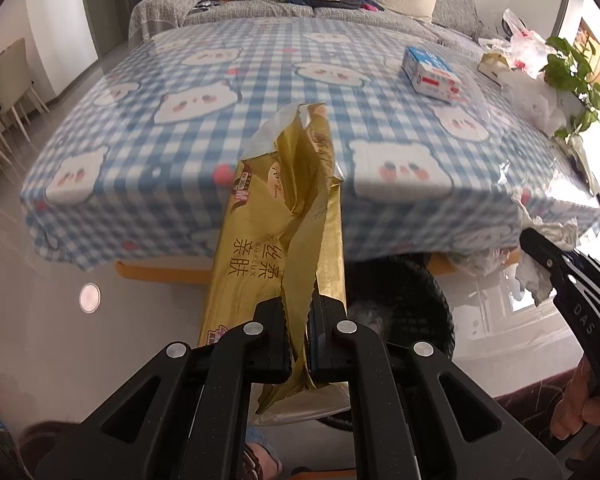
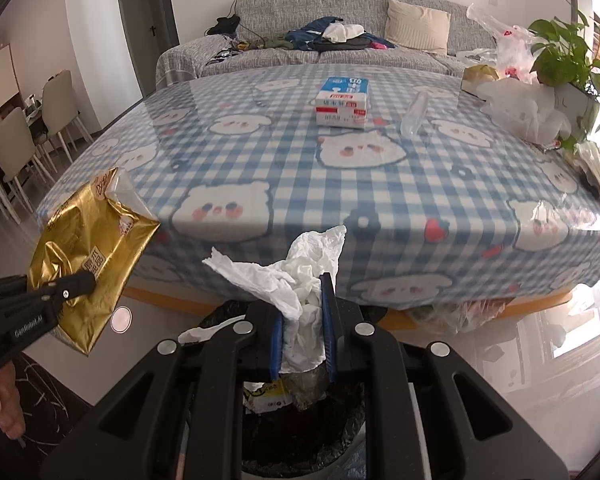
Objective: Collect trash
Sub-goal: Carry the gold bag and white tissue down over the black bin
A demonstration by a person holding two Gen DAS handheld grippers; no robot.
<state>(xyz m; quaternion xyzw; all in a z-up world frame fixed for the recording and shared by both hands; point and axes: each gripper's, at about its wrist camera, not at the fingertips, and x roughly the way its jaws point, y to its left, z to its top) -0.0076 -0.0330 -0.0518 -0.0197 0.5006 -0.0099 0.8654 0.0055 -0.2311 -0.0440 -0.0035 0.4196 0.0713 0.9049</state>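
My left gripper [image 1: 298, 320] is shut on an empty gold tissue wrapper [image 1: 284, 232], which hangs in the air in front of the table edge. The same gold wrapper [image 2: 88, 256] and the left gripper [image 2: 82, 282] show at the left of the right wrist view. My right gripper [image 2: 303, 320], with blue pads, is shut on a crumpled white tissue [image 2: 296, 280], held just above a black-lined trash bin [image 2: 300, 432] with some rubbish inside. In the left wrist view the right gripper [image 1: 540, 252] and its white tissue [image 1: 534, 280] sit at the right edge, and the bin [image 1: 412, 300] stands under the table's near edge.
A table in a blue checked bear cloth [image 2: 300, 168] carries a blue-and-white tissue pack [image 2: 342, 102], a clear plastic piece [image 2: 414, 114], white plastic bags [image 2: 528, 112] and a potted plant [image 2: 568, 68]. A grey sofa [image 2: 340, 40] stands behind, chairs [image 2: 20, 148] at left. A hand [image 1: 580, 404] grips the right tool.
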